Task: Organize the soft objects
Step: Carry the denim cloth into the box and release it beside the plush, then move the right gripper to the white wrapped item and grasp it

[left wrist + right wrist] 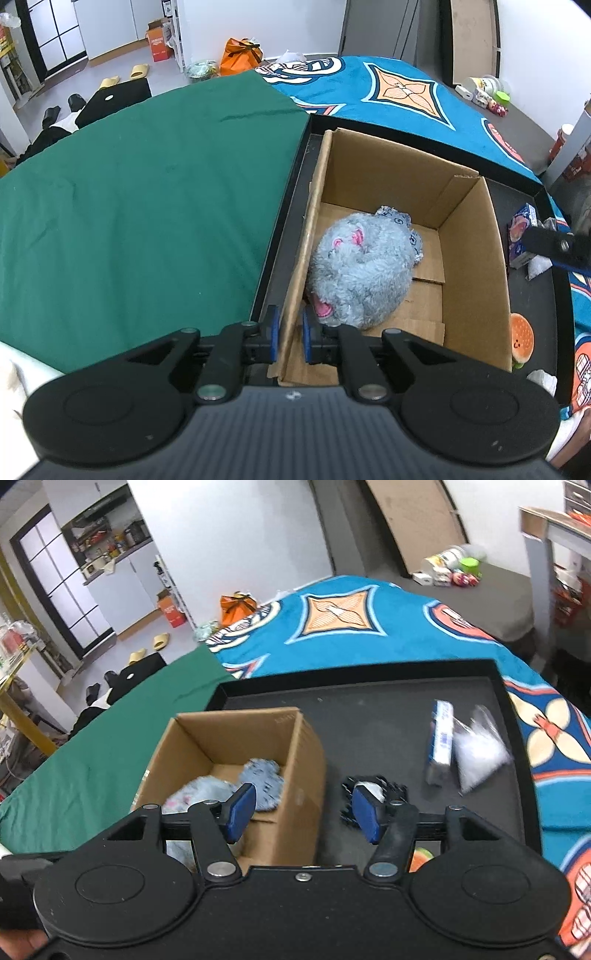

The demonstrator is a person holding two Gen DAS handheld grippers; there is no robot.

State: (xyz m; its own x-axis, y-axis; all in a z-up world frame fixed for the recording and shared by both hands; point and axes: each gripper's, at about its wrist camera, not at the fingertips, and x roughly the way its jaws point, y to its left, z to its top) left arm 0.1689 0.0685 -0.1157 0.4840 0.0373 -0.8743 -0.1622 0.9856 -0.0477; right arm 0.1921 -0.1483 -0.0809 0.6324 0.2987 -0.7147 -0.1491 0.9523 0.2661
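Observation:
A grey plush toy [360, 273] with pink ears lies in the open cardboard box [472, 258], on top of a blue-grey patterned cloth [410, 229]. My left gripper [290, 334] is shut on the box's near-left wall, one blue pad outside and one inside. The right wrist view shows the same box [295, 775], with the plush [199, 794] and the cloth [262, 779] inside. My right gripper [303, 814] hangs open above the box's right wall, holding nothing. A black-and-white spiky soft object [380, 794] lies just past its right pad.
The box stands in a black tray [369, 709] on a bed with a green sheet [147, 203] and a teal patterned blanket [406, 92]. Also on the tray are a blue carton [441, 742], a clear bag [480, 749] and a burger plush [521, 339].

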